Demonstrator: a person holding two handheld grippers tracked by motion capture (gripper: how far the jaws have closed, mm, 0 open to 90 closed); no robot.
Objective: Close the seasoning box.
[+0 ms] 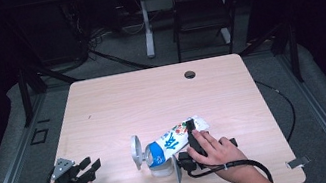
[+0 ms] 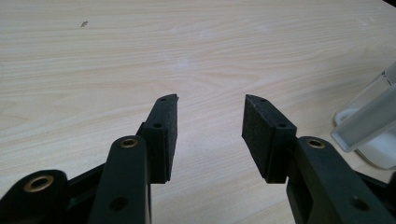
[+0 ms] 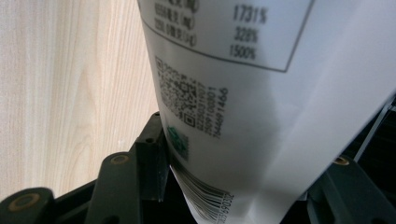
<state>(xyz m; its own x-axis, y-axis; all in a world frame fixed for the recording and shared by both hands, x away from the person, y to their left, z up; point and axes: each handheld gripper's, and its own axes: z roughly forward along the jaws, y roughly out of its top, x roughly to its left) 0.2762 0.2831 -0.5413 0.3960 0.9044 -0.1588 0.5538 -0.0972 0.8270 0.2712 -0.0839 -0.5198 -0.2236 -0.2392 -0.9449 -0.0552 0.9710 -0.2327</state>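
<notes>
A white and blue carton (image 1: pixel 173 139) with printed figures hangs tilted over the front middle of the wooden table (image 1: pixel 151 93). Its lower end points down-left at a clear cup (image 1: pixel 162 167). My right gripper (image 1: pixel 190 132) is shut on the carton's upper part, with a hand around the gripper. In the right gripper view the carton's back (image 3: pixel 233 93), with a code square and a barcode, sits between the jaws of my right gripper (image 3: pixel 247 156). My left gripper (image 1: pixel 90 166) rests open near the table's front left corner. Nothing is between the pads of my left gripper (image 2: pixel 212 105).
A pale round piece (image 1: pixel 136 152) stands on edge just left of the cup. A clear container's edge (image 2: pixel 369 130) shows at the right of the left gripper view. A cable hole (image 1: pixel 190 74) lies near the far edge. Beyond the table stands a dark chair (image 1: pixel 202 8).
</notes>
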